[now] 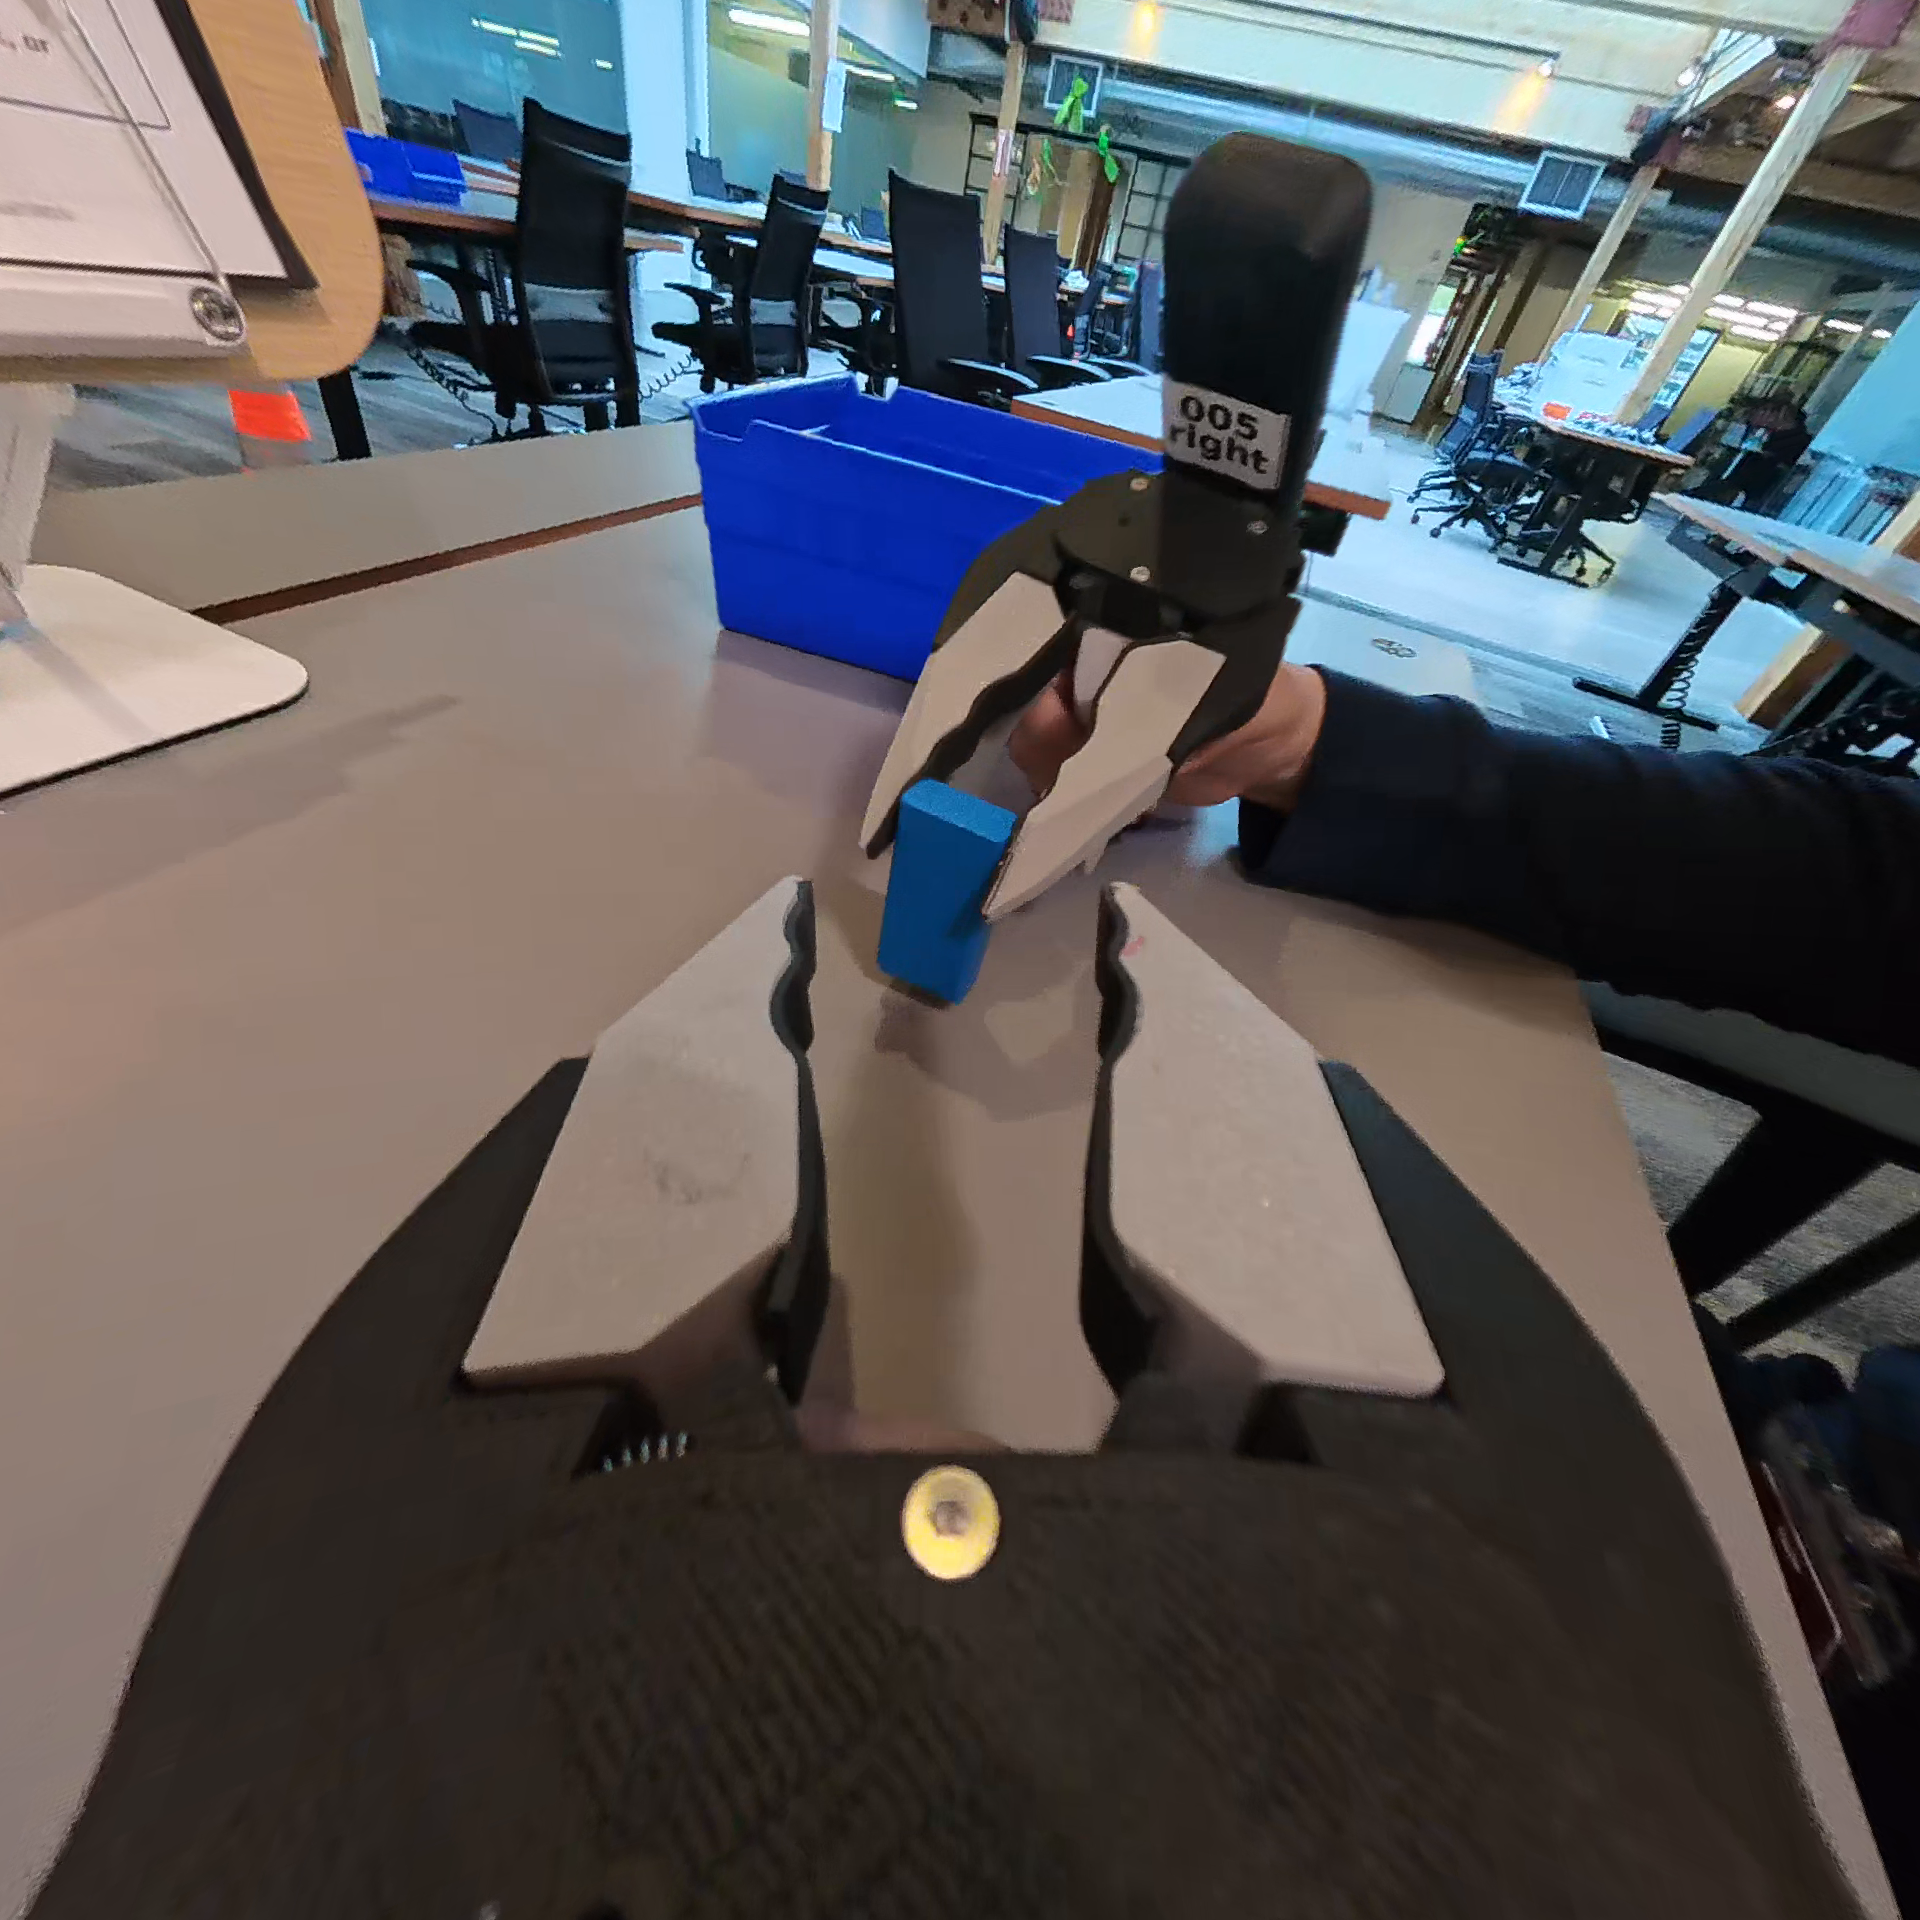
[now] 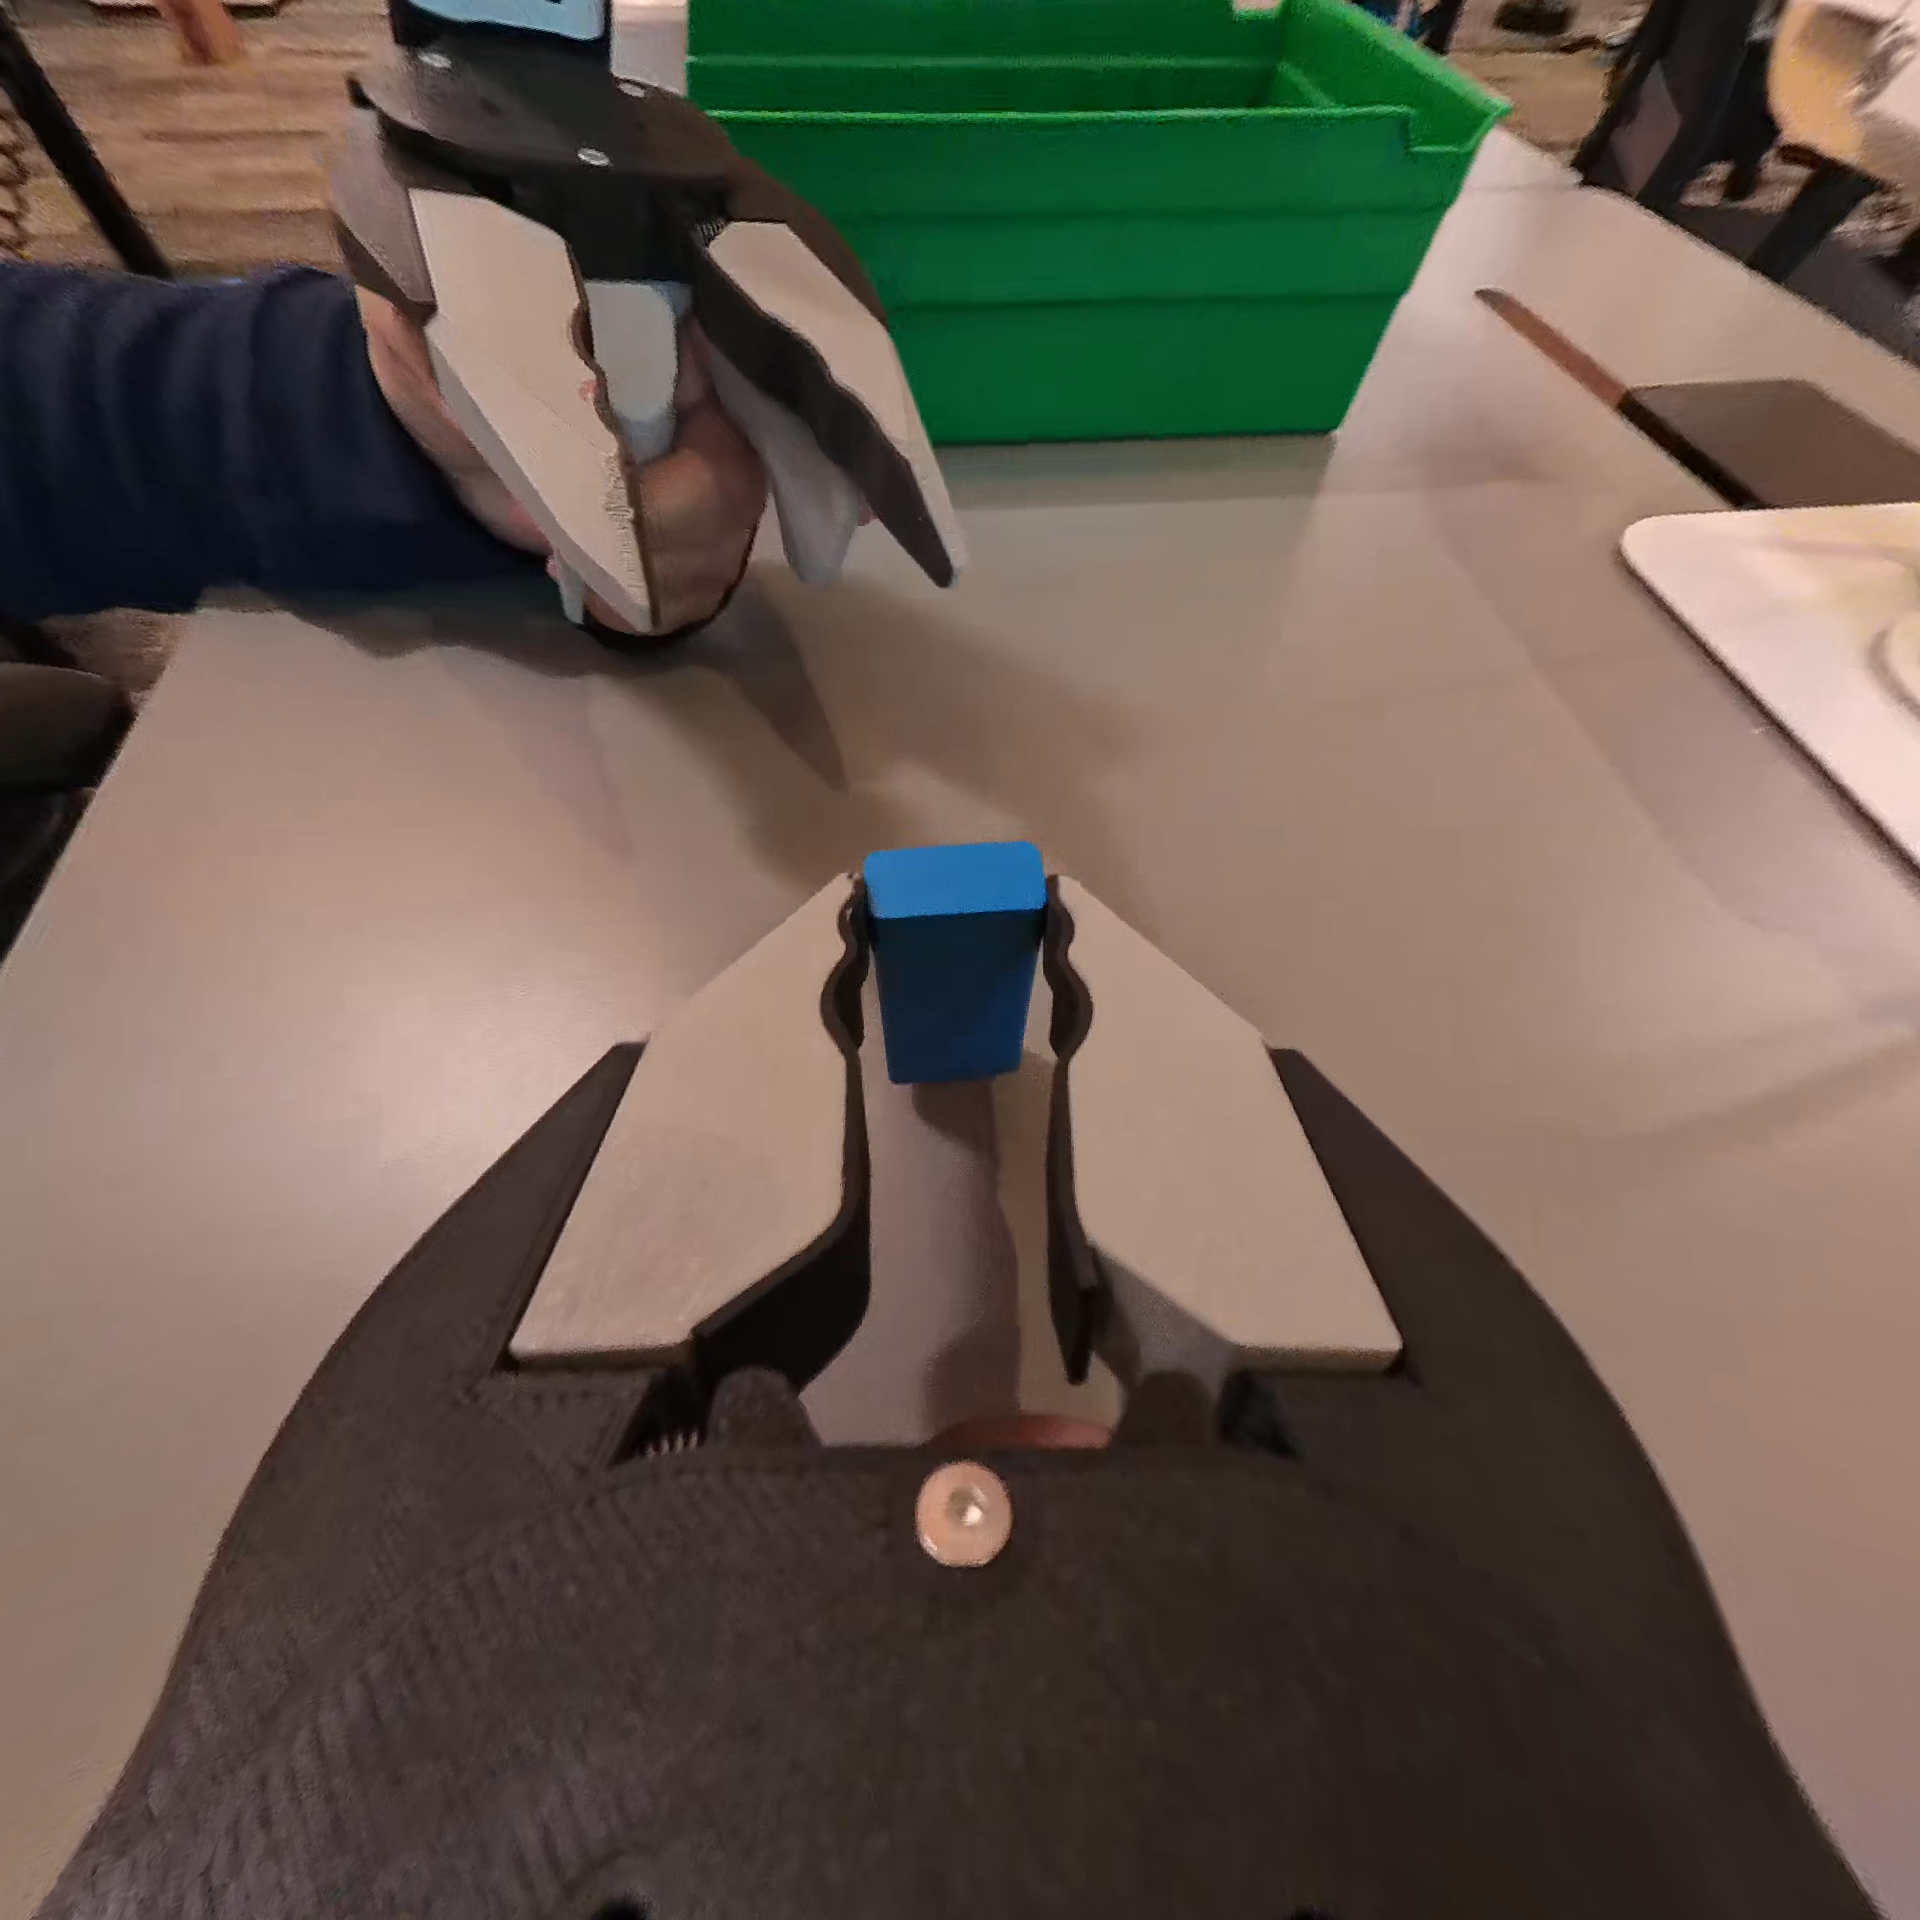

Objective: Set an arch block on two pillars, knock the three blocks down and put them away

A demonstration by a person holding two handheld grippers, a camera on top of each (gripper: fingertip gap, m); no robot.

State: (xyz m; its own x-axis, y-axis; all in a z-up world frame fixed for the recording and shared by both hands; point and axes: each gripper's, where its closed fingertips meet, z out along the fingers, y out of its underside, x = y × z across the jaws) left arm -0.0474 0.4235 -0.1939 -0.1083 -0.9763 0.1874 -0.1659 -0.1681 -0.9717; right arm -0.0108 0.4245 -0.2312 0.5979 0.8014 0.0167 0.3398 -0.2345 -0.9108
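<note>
Where office chairs (image 1: 566, 270) recede, grey table (image 2: 1351, 831) under blue block (image 2: 954, 966).

Bare table (image 2: 1351, 831) between tongs; green bin (image 2: 1091, 260) beyond.

Grey table (image 1: 416, 831) | black office chairs (image 1: 566, 270) | wooden posts (image 1: 1756, 197) | glass partitions (image 1: 488, 62) | ceiling lamps (image 1: 1143, 16)

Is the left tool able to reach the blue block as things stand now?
Probably yes. The left tool is open and empty, pointing at the blue block with only bare table between. But the right tool is shut on the block, so both flanks are taken.
</note>
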